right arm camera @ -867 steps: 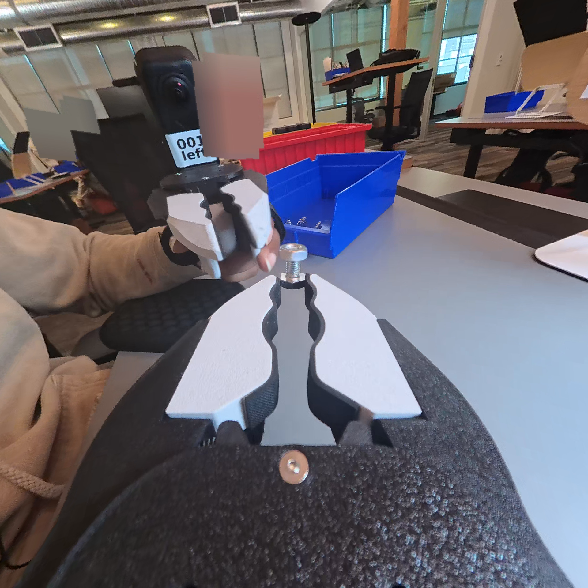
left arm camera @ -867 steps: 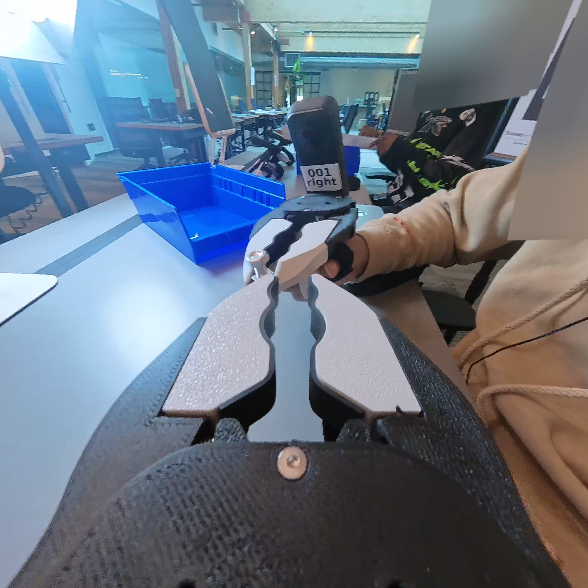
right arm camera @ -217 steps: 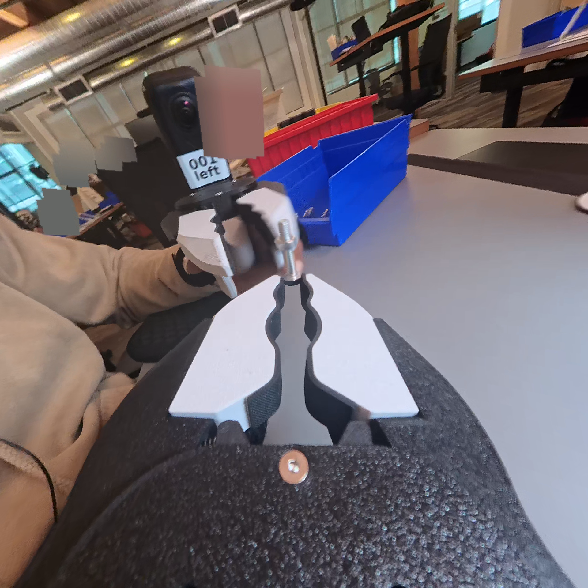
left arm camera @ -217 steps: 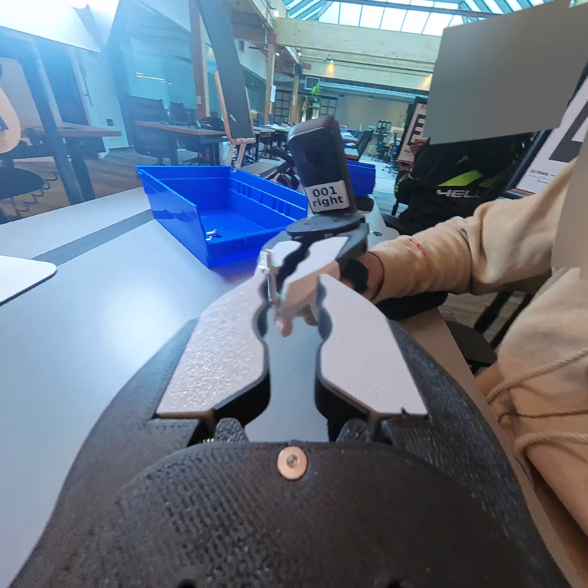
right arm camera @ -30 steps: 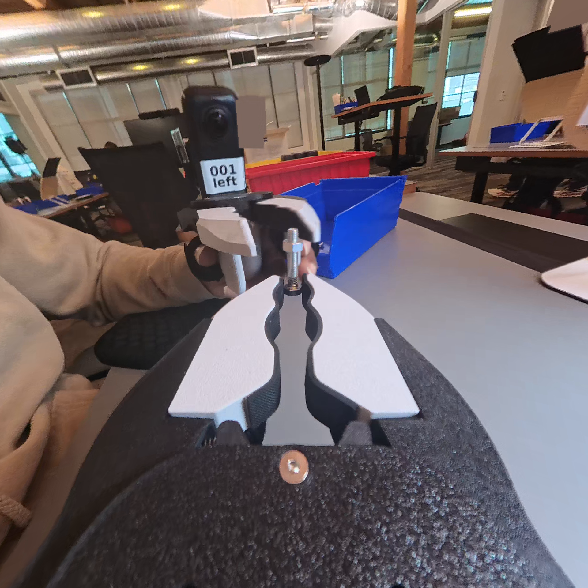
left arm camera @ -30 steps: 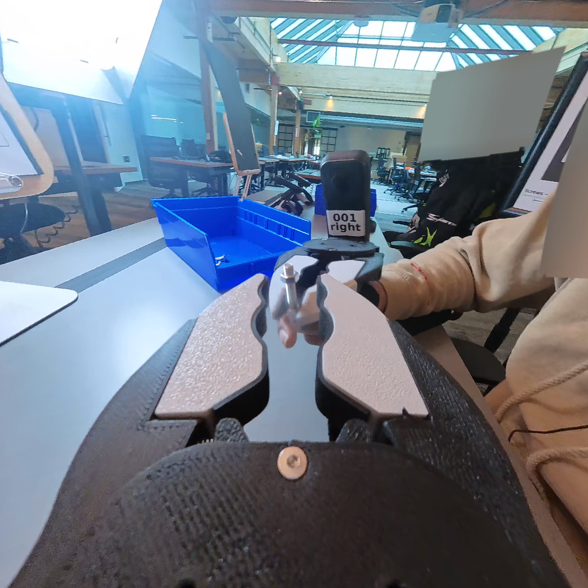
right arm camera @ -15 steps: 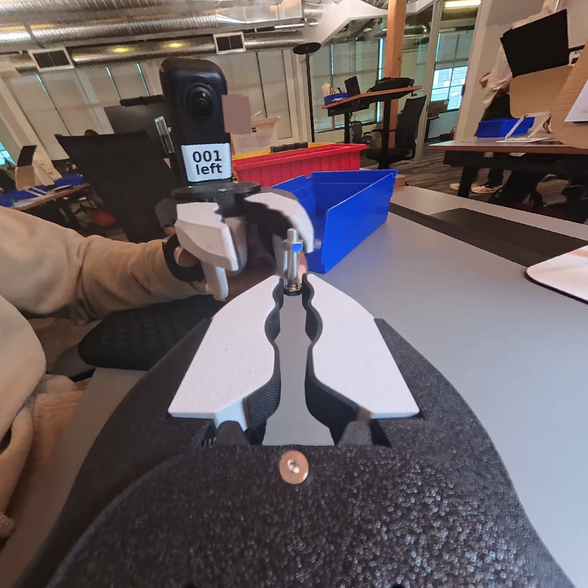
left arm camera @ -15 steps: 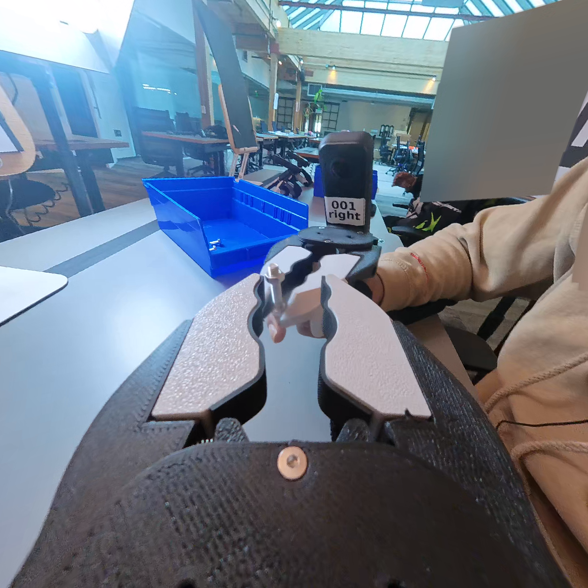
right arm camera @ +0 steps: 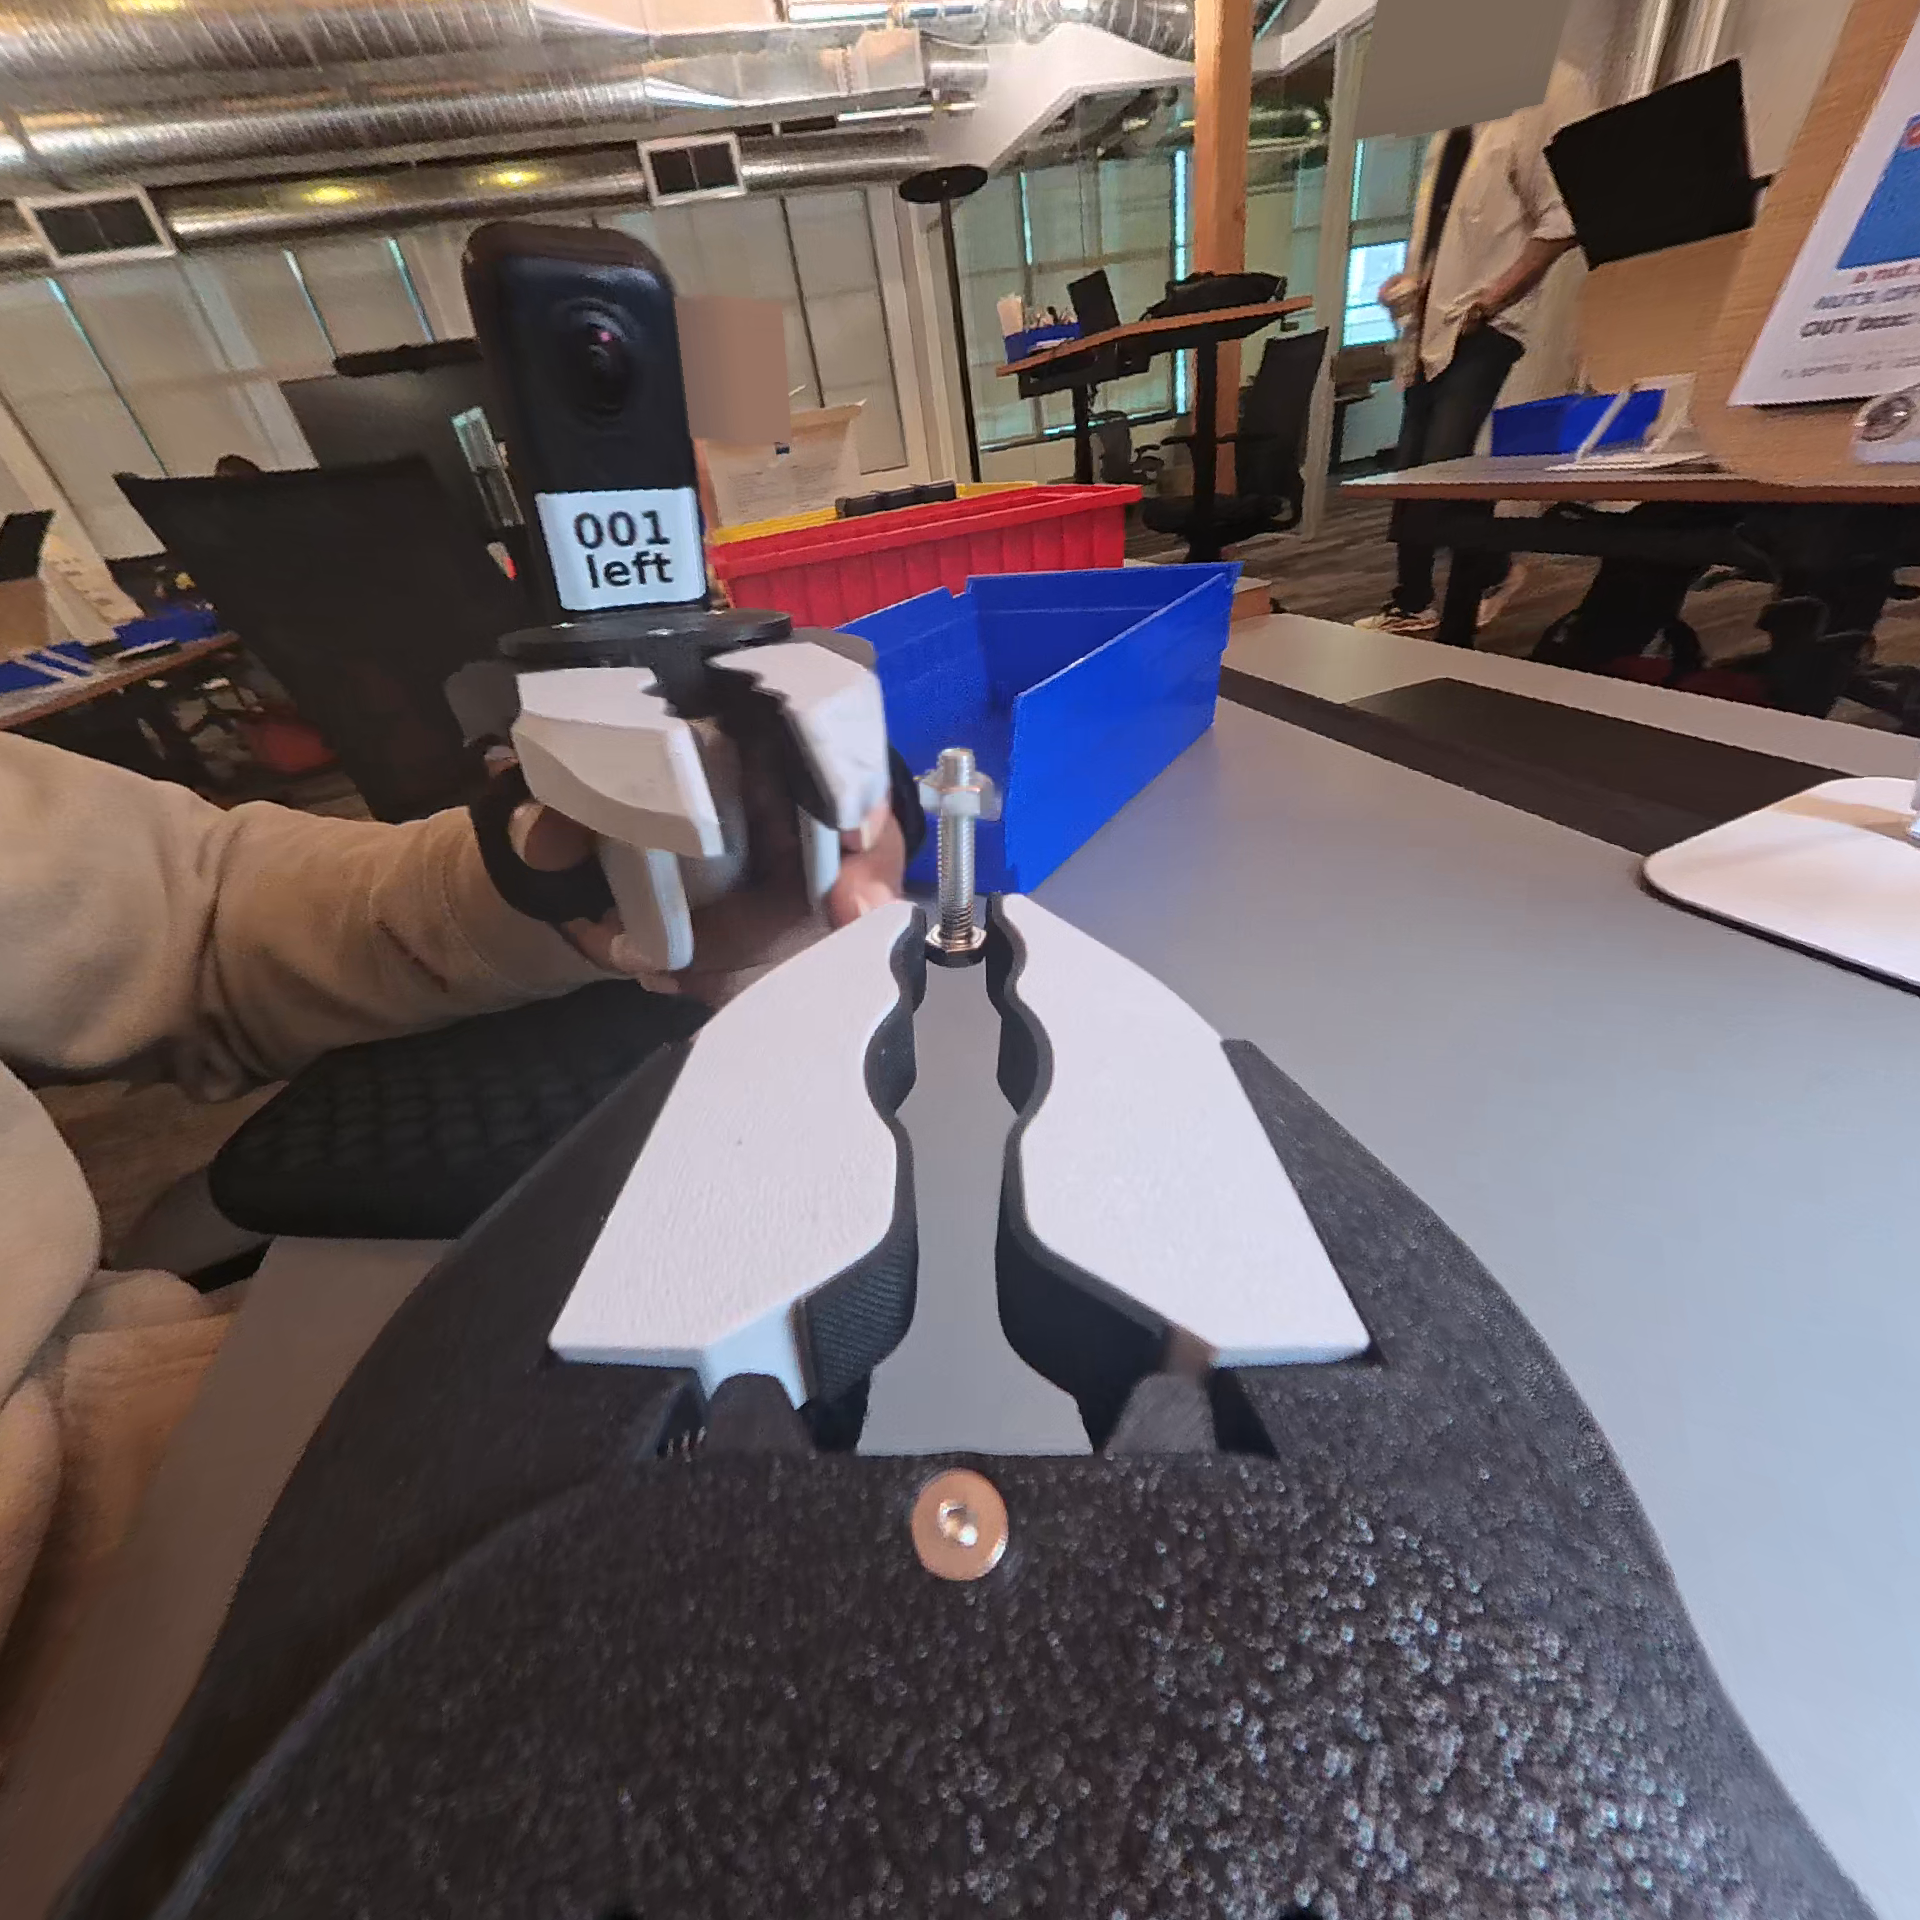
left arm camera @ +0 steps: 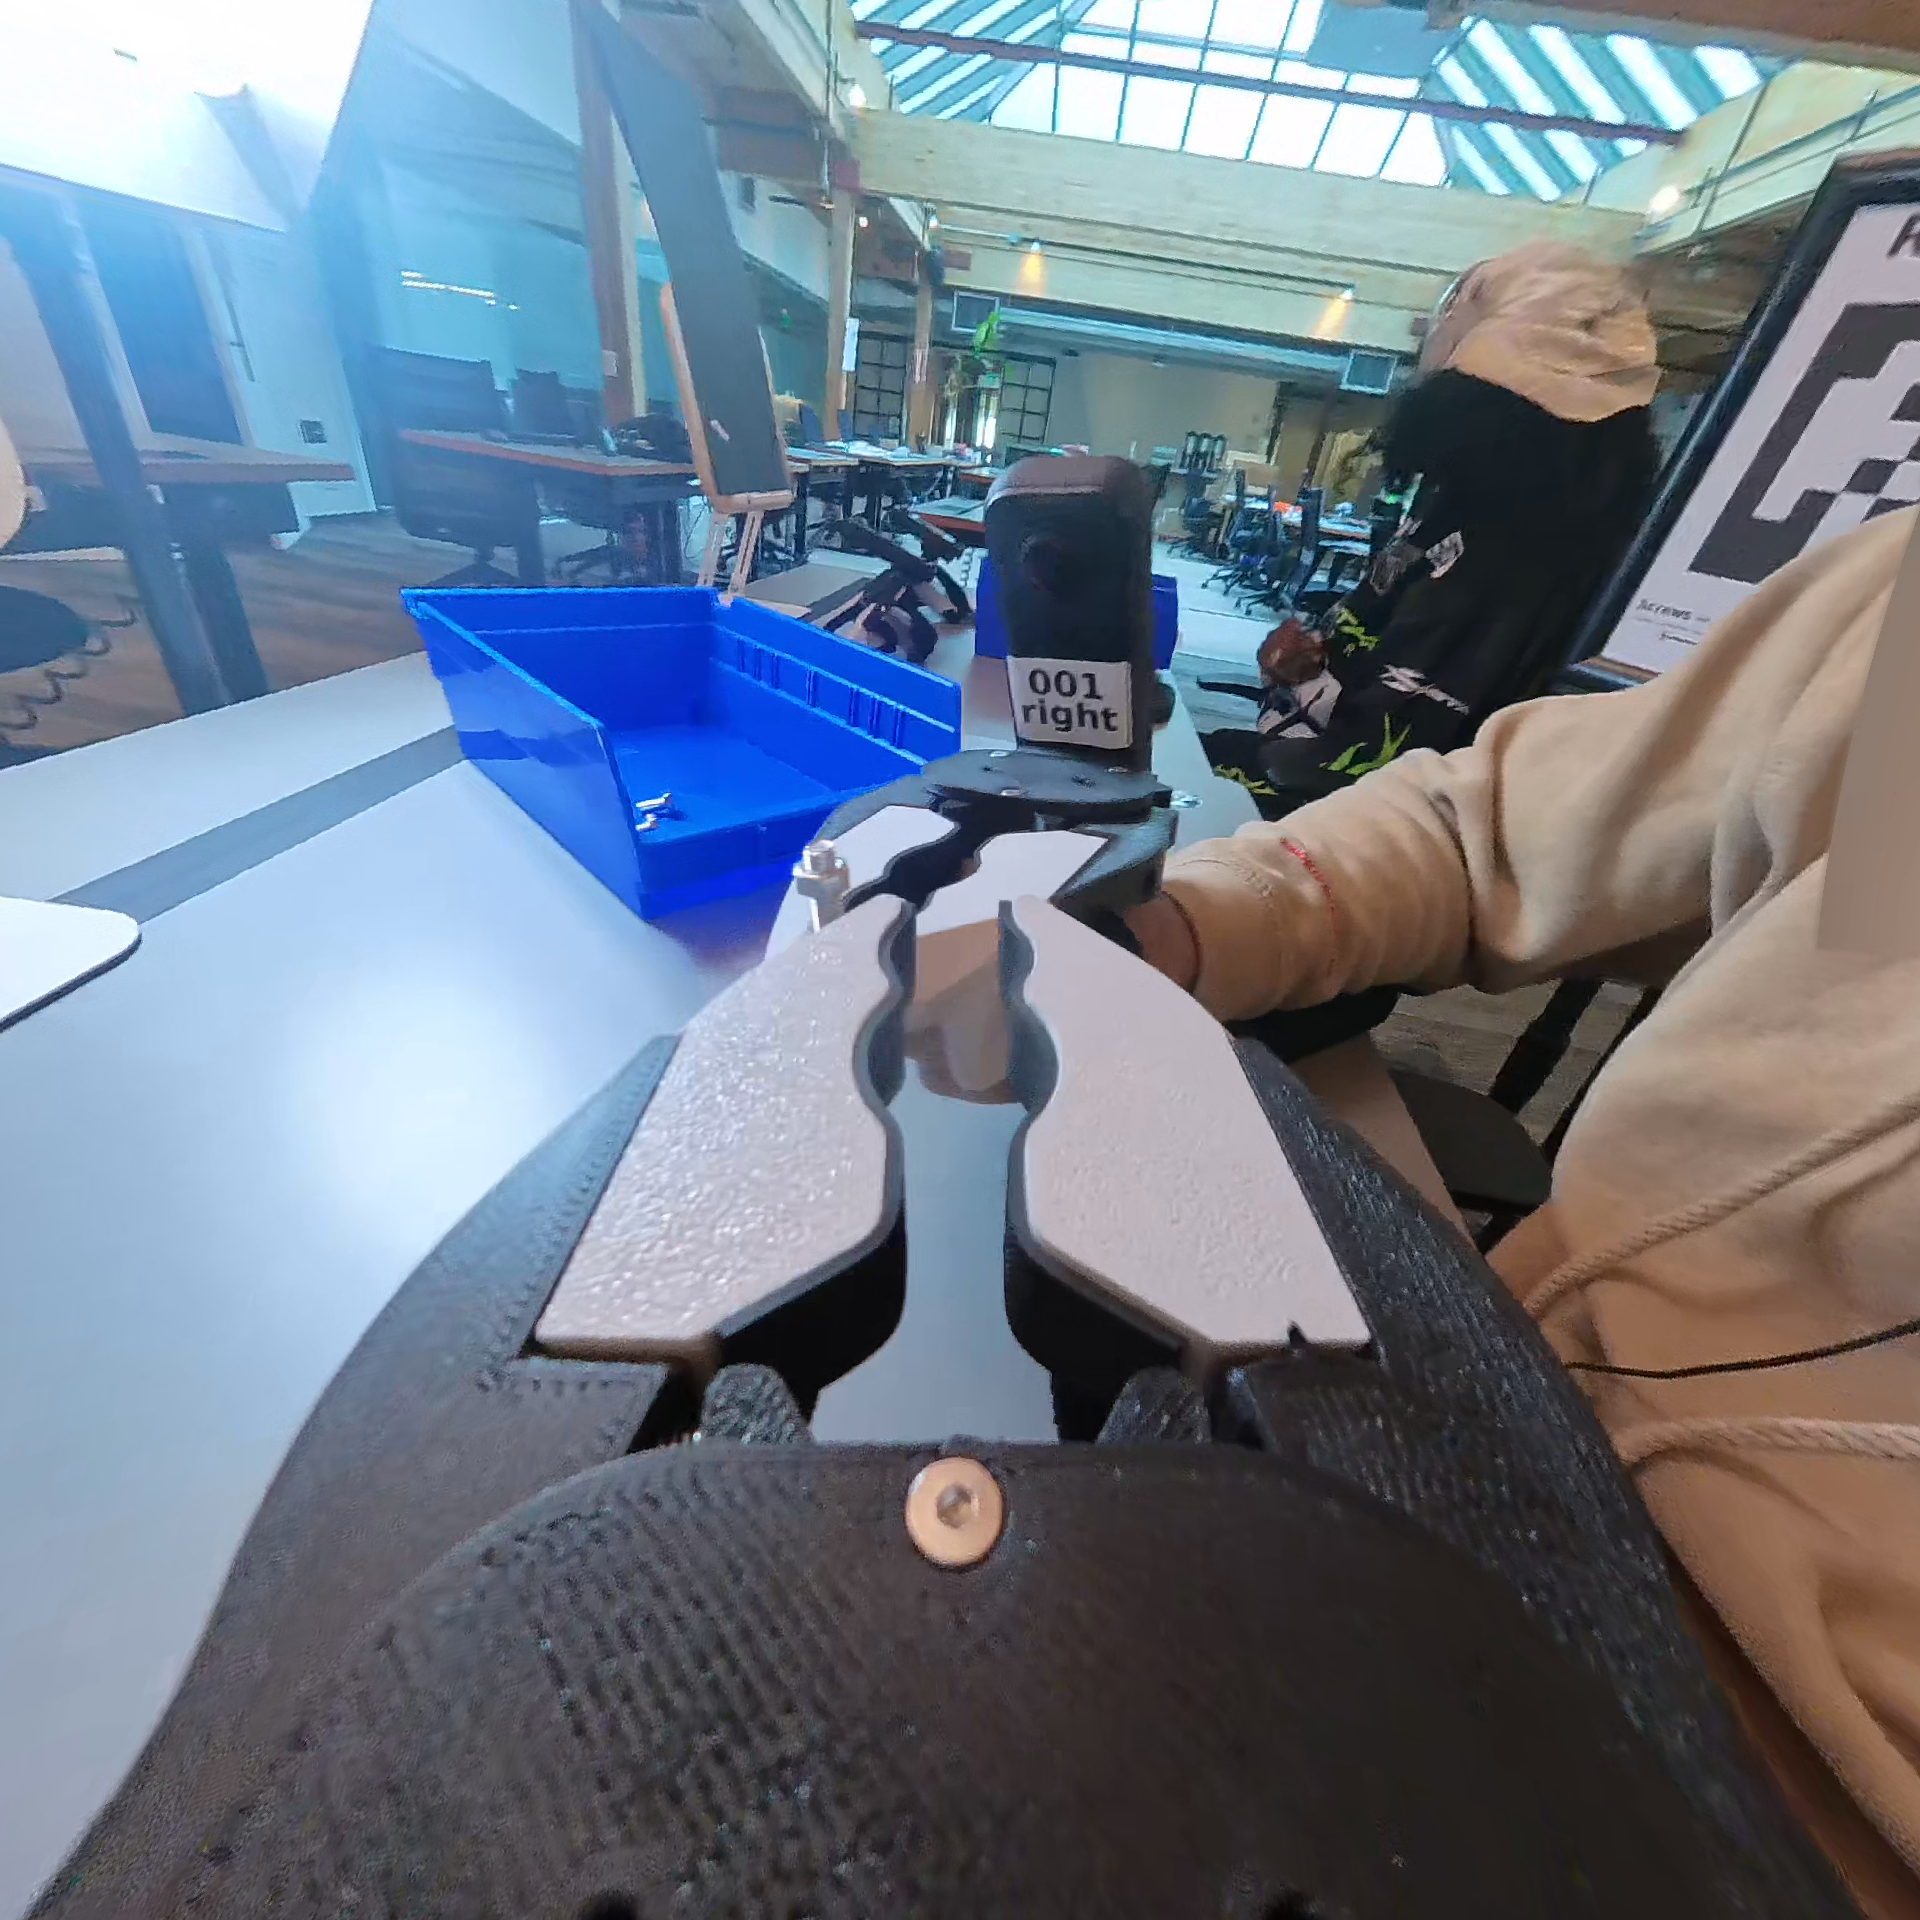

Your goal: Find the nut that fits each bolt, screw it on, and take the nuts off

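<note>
My right gripper (right arm camera: 956,920) is shut on the head end of a silver bolt (right arm camera: 954,868), which stands upright from the fingertips. A silver nut (right arm camera: 956,798) sits on the thread close to the bolt's top end. My left gripper (right arm camera: 738,904) is just left of the bolt, apart from it, with its jaws apart and nothing between them. In the left wrist view the left gripper (left arm camera: 956,920) is open and empty, and the bolt (left arm camera: 821,878) pokes up beside its left fingertip.
A blue bin (right arm camera: 1112,707) stands on the grey table (right arm camera: 1455,1039) behind the bolt, with a few small metal parts (left arm camera: 655,810) in it. A red bin (right arm camera: 935,551) is farther back. A white pad (right arm camera: 1787,894) lies at the right. People are in the background. Both grippers' tips are close together, under 4 cm apart.
Half a second ago my left gripper's fingers were around the nut at the bolt's top. Now the left gripper has drawn off to the side, and the nut stays on the thread.
</note>
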Demonstrator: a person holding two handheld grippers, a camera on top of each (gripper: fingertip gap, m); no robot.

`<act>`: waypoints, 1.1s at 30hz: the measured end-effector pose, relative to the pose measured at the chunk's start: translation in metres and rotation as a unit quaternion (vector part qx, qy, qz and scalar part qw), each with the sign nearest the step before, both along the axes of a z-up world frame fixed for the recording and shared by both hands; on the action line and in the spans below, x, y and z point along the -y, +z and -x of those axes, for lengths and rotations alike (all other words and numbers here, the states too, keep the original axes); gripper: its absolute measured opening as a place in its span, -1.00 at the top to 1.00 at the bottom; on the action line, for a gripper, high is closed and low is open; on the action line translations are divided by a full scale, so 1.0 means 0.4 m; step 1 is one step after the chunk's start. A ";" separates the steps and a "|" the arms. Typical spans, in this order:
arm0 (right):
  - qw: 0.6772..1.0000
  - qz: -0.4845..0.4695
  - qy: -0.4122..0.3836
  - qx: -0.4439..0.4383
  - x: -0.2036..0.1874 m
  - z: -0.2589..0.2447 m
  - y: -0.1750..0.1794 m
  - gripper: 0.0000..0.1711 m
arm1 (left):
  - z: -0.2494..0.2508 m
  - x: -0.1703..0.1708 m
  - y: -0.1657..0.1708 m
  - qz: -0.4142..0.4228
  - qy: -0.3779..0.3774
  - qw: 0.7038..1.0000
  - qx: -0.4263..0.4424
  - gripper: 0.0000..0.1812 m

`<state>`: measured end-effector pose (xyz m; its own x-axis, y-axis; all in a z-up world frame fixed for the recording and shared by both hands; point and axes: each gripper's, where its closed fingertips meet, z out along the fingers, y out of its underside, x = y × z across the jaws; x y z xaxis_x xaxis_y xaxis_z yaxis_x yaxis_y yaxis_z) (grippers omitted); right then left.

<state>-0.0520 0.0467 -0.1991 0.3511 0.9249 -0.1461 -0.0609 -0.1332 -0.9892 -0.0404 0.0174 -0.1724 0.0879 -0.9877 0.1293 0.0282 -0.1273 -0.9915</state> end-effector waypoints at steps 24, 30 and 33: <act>1.000 0.003 -0.003 0.002 -0.001 0.001 -0.002 0.88 | 0.003 -0.005 -0.005 0.005 0.001 1.000 -0.005 0.92; 1.000 0.002 0.008 0.008 0.008 0.009 -0.006 0.88 | 0.008 -0.030 0.000 0.005 0.033 0.999 0.006 0.78; 1.000 -0.007 0.020 0.018 0.022 0.022 -0.010 0.88 | 0.001 -0.029 -0.008 -0.002 0.037 0.999 0.000 0.68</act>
